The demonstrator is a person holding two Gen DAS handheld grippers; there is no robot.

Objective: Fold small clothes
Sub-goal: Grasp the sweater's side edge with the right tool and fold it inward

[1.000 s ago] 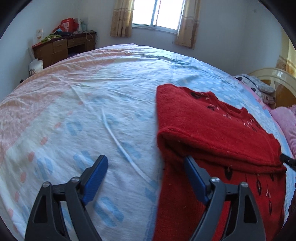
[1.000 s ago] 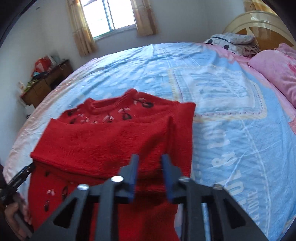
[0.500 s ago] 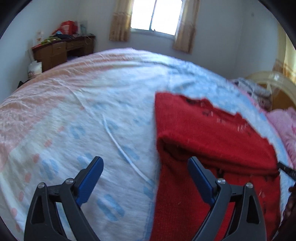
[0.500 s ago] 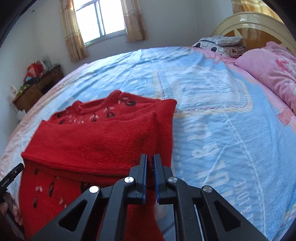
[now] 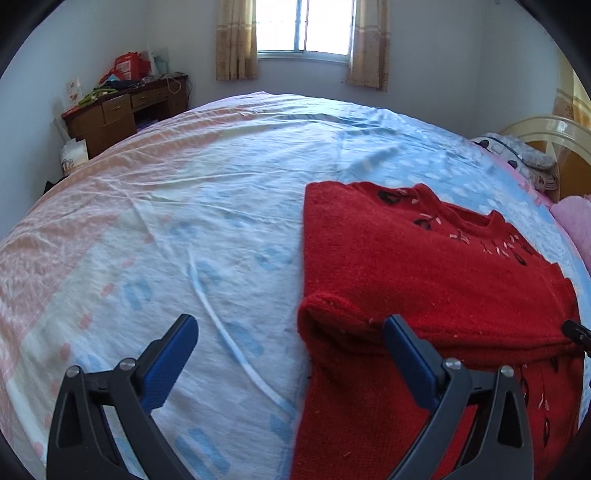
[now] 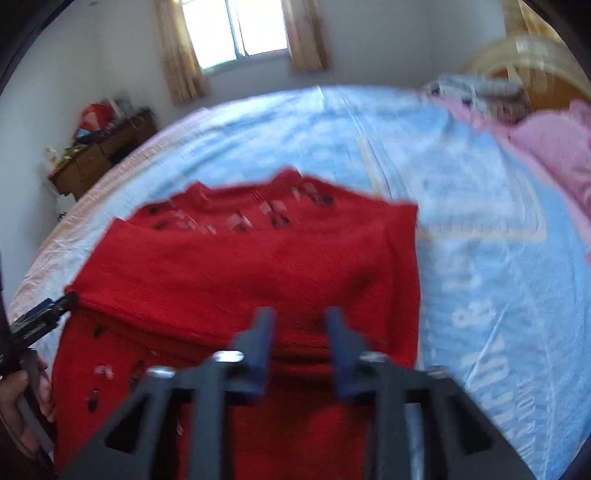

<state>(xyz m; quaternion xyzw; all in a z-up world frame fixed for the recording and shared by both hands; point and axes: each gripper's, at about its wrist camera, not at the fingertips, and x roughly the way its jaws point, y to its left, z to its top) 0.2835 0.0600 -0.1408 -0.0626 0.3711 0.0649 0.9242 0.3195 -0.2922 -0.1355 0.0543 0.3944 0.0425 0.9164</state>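
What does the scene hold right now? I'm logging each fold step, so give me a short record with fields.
garment: red sweater, sleeves folded across its front, neckline toward the window
surface: bed sheet, blue and pink print
left gripper: open wide, its jaws have just been opening, nothing clamped
right gripper: jaws just opening, a gap between them, above the sweater's folded band, nothing pinched
background: wooden desk, window, pink pillow

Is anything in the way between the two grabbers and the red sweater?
No, nothing visible is. The red sweater lies alone on the bed sheet. The left gripper and right gripper are open right at its folded edge, holding nothing.
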